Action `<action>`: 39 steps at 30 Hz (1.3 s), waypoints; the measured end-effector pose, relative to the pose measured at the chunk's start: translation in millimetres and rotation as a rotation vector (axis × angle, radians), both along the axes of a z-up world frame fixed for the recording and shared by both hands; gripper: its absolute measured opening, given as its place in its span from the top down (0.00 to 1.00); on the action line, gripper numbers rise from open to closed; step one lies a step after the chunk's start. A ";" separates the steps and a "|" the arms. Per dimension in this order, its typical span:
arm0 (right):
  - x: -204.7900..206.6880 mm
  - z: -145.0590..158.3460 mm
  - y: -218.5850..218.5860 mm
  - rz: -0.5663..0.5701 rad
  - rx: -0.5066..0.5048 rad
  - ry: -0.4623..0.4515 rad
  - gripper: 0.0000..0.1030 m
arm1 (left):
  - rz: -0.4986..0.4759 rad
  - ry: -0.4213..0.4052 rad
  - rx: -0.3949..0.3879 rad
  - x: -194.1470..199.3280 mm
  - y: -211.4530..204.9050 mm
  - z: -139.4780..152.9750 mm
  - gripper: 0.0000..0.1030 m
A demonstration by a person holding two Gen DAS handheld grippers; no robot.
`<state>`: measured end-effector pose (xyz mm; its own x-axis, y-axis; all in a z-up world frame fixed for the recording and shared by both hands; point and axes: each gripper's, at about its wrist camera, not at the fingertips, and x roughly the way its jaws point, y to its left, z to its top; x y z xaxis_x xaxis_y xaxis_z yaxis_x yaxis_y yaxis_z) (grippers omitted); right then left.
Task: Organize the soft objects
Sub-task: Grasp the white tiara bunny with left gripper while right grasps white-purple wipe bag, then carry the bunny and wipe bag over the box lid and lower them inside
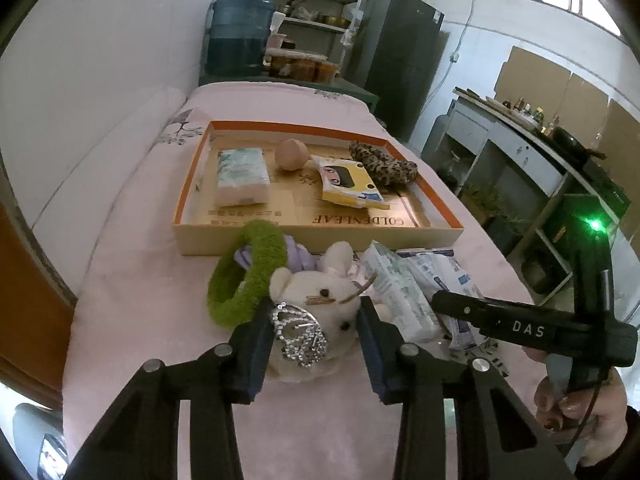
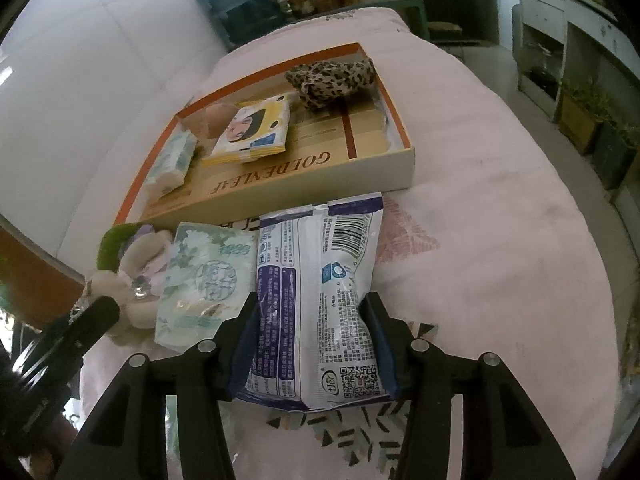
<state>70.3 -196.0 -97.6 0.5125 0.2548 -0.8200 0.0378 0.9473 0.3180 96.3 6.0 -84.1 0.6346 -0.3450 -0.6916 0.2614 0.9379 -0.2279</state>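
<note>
My left gripper (image 1: 314, 320) is shut on a cream plush bunny (image 1: 320, 300) with a silver tiara, on the pink bedcover. A green fuzzy ring (image 1: 248, 272) lies just left of the bunny. My right gripper (image 2: 310, 312) is shut on a white and blue plastic pack (image 2: 320, 288). A green-patterned tissue pack (image 2: 200, 276) lies to its left, beside the bunny (image 2: 136, 276). The orange-rimmed cardboard tray (image 1: 320, 236) behind holds a tissue pack (image 1: 240, 176), a beige ball (image 1: 292, 154), a yellow pack (image 1: 348, 182) and a leopard-print cloth (image 1: 384, 164).
A white wall runs along the left of the bed. A blue water jug (image 1: 240, 36), shelves and a dark fridge (image 1: 396, 52) stand beyond the bed's far end. A counter (image 1: 532, 152) stands to the right. Bare pink bedcover (image 2: 500, 240) lies right of the pack.
</note>
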 end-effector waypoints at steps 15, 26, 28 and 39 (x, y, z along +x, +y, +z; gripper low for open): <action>-17.5 40.9 -3.5 -0.008 -0.018 -0.102 0.50 | 0.009 -0.099 -0.052 -21.3 9.8 33.0 0.61; -15.0 69.0 5.4 0.017 -0.041 -0.169 0.50 | 0.063 -0.181 -0.066 -16.8 21.8 70.3 0.61; -11.8 75.2 8.1 0.025 -0.044 -0.184 0.50 | 0.073 -0.189 -0.063 -13.1 22.2 74.3 0.61; 18.6 95.7 18.1 0.050 -0.047 -0.241 0.50 | 0.126 -0.228 -0.065 17.9 21.5 94.0 0.61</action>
